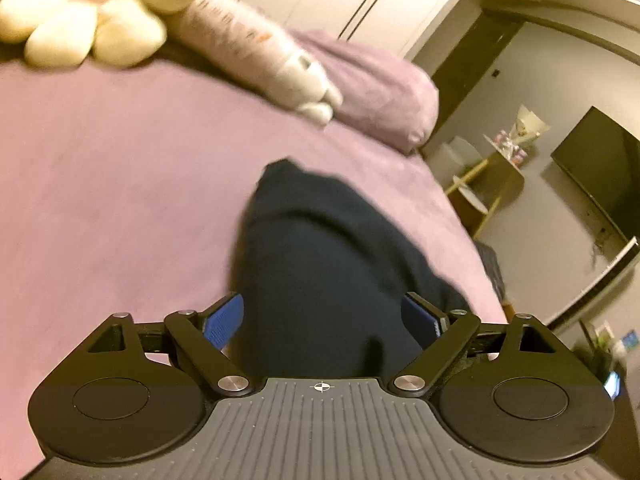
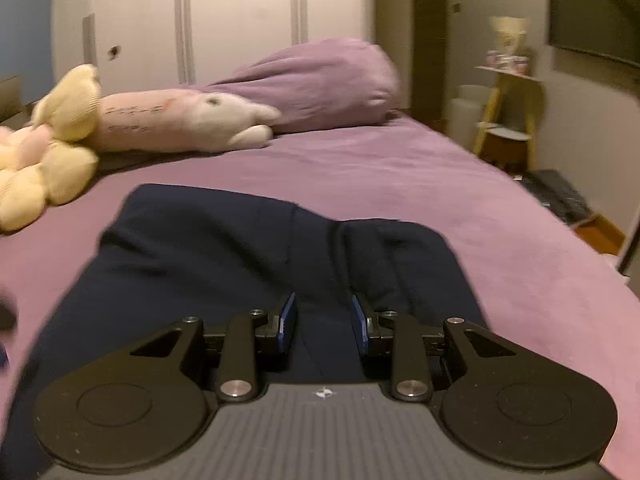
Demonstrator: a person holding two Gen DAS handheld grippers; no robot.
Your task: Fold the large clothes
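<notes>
Left claw (image 1: 324, 320) spread wide, right claw (image 2: 324, 324) part-open, neither gripping navy garment (image 2: 240, 248) beneath

Navy garment (image 2: 248, 248) near edge hidden under tool body, plush toys (image 1: 80, 12) blurred and cropped by frame edge

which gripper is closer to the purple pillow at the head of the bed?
Hard to call. Both the left gripper and the right gripper hover over the navy garment, well short of the purple pillow.
</notes>
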